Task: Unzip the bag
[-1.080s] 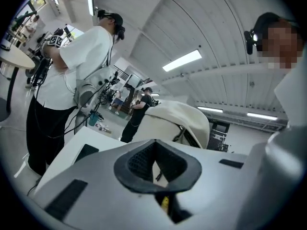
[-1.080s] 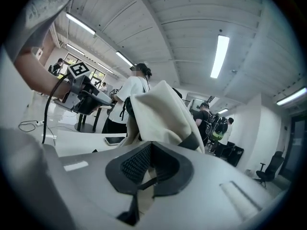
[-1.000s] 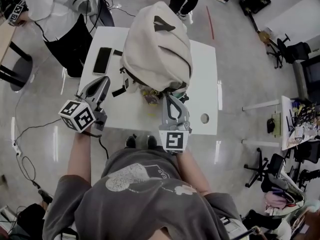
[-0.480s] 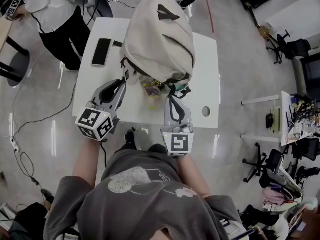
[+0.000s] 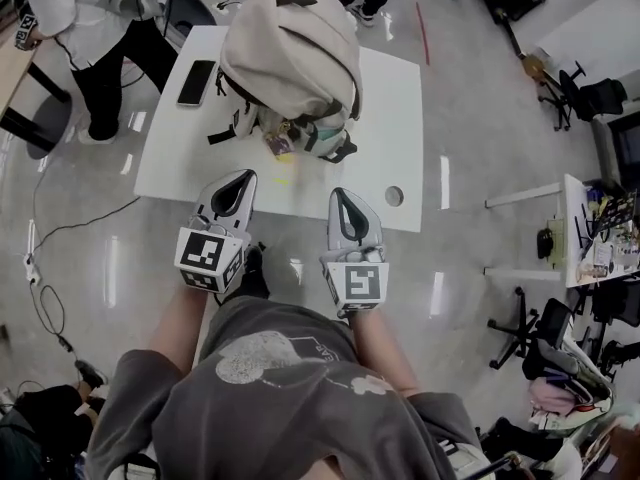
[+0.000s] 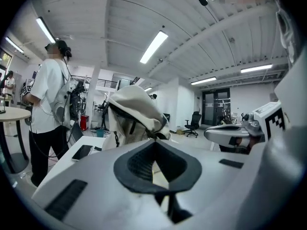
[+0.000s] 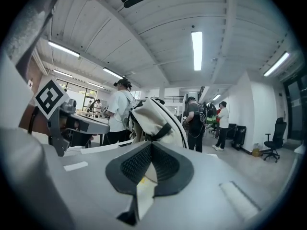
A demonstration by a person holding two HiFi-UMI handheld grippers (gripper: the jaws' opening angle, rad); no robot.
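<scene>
Beige bag [image 5: 290, 63] sits on far-left part of white bench [image 5: 390, 98], gaping at near side, colourful items showing at mouth. Left tool [image 5: 240, 175] over bench near edge: jaws just been closing, tips now together, nothing between. Right tool [image 5: 341, 193] beside it, jaws together, empty. Both apart from bag. Phone [image 5: 196, 82] left of bag.

One beige backpack [image 5: 290, 48], one black phone [image 5: 196, 81], one white table [image 5: 390, 98], one round hole [image 5: 394, 196]
</scene>
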